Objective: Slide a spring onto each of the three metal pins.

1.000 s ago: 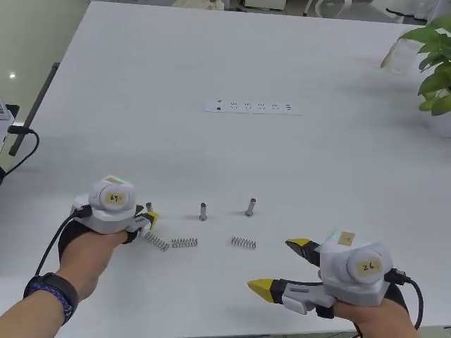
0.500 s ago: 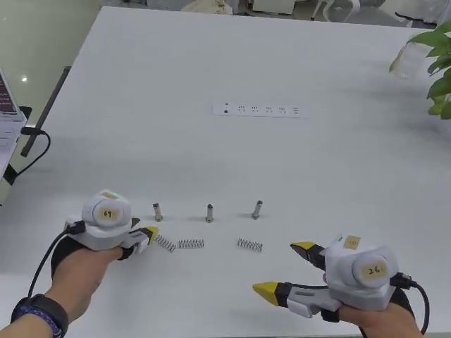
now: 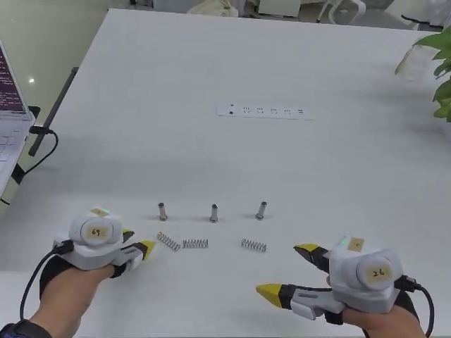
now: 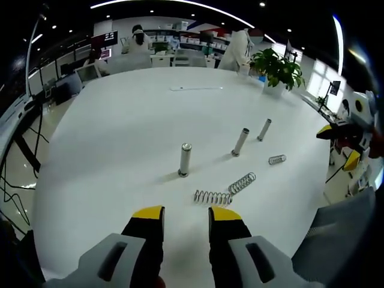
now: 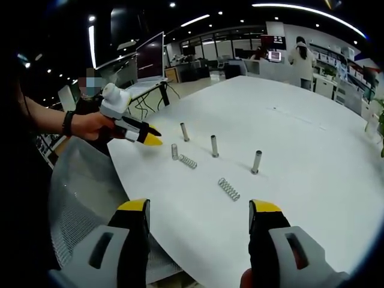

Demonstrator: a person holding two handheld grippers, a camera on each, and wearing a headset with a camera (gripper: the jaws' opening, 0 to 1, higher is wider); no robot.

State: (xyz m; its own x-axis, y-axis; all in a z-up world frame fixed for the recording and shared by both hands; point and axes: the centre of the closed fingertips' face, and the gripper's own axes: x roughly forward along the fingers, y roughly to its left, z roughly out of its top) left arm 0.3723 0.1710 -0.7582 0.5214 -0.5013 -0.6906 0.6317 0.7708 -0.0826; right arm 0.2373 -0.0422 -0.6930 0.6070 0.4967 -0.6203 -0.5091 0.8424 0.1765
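Three short metal pins stand upright in a row on the white table: left pin [image 3: 163, 210] [image 4: 185, 160] [image 5: 185, 131], middle pin [image 3: 213, 213] [image 4: 240, 141] [image 5: 213, 146], right pin [image 3: 261, 210] [image 4: 264, 129] [image 5: 257, 162]. Three springs lie flat just in front of them: left spring [image 3: 168, 241] [image 4: 212, 197], middle spring [image 3: 195, 243] [image 4: 242, 182], right spring [image 3: 254, 245] [image 5: 228, 188]. My left gripper [image 3: 144, 248] [image 4: 187, 213] sits just left of the left spring, jaws a narrow gap apart and holding nothing. My right gripper [image 3: 287, 270] [image 5: 198, 207] is wide open, near the front edge, to the right of the springs.
A white power strip [image 3: 261, 111] is set flat in the table farther back. A laptop [image 3: 7, 105] and a dark bar with a cable [image 3: 49, 113] are off the left edge. A potted plant [image 3: 437, 49] stands at the far right. People stand in the background.
My left gripper has drawn back from beside the left pin toward the front edge, left of the springs. The right gripper has stayed put and open. The head camera has shifted.
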